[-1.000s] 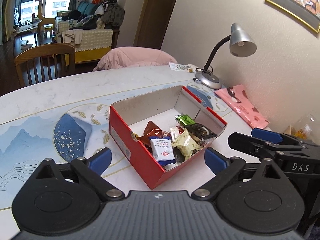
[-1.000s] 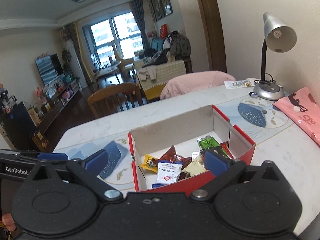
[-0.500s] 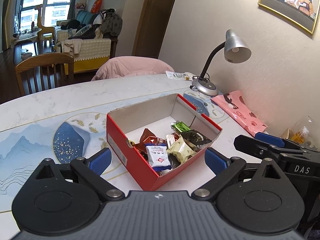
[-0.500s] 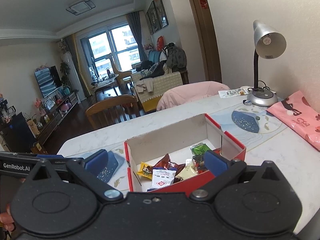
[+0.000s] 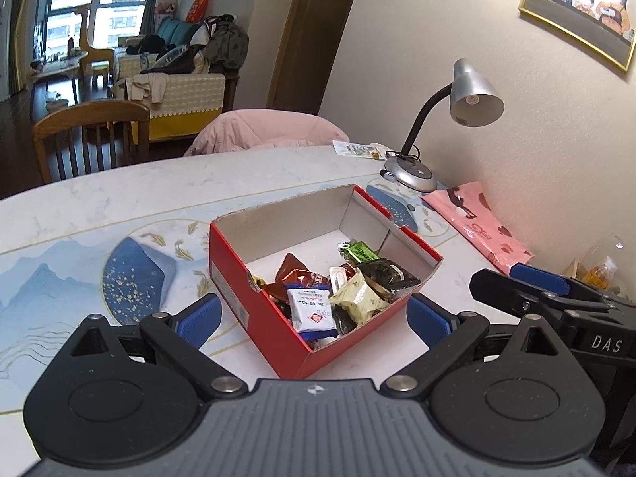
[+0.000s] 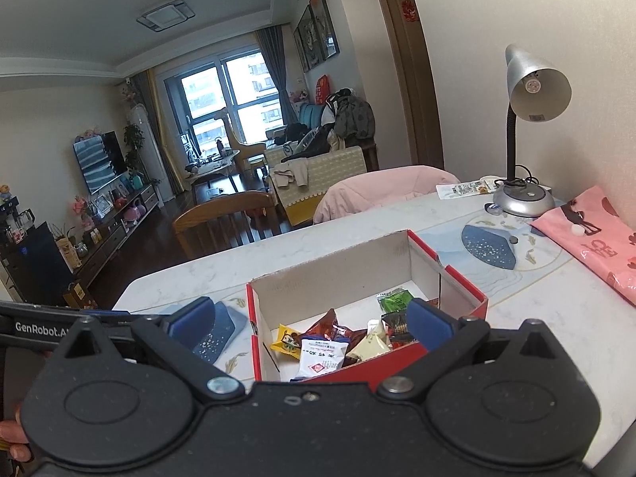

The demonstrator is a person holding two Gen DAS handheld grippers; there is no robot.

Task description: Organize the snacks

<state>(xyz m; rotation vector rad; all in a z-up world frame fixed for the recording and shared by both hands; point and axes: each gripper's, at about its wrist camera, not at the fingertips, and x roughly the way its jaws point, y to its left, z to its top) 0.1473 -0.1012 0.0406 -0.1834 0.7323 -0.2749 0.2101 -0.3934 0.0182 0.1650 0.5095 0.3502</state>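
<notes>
Left gripper (image 5: 314,318) hangs above the near edge of the table (image 5: 119,194), jaws spread wide, nothing between them. Just ahead of it sits the red box (image 5: 254,294), open-topped, about mid-table toward the near edge, resting partly on a blue-patterned placemat (image 5: 135,270). Snacks (image 5: 338,282) are piled in the box's near-right part: a white packet with a red mark (image 5: 310,308), a cream packet (image 5: 357,296), a brown wrapper (image 5: 296,270), a green packet (image 5: 359,252), a dark one too. The far half of the box floor is bare. No loose snacks show on the table around the box.

Right gripper (image 6: 310,324) is also above the near edge, jaws wide apart, empty, box framed between its pads.

Toward the table's right edge: desk lamp (image 5: 469,103) at the far right corner, pink bag (image 5: 477,226) along the right edge, well apart from the box.

Step, as a judgement: collecting looks done or nearly so, both grippers hovering idle. Next move probably calls for either tidying the heap inside the box or stopping; if reaching in, descend between the cardboard walls without snagging the rim.
</notes>
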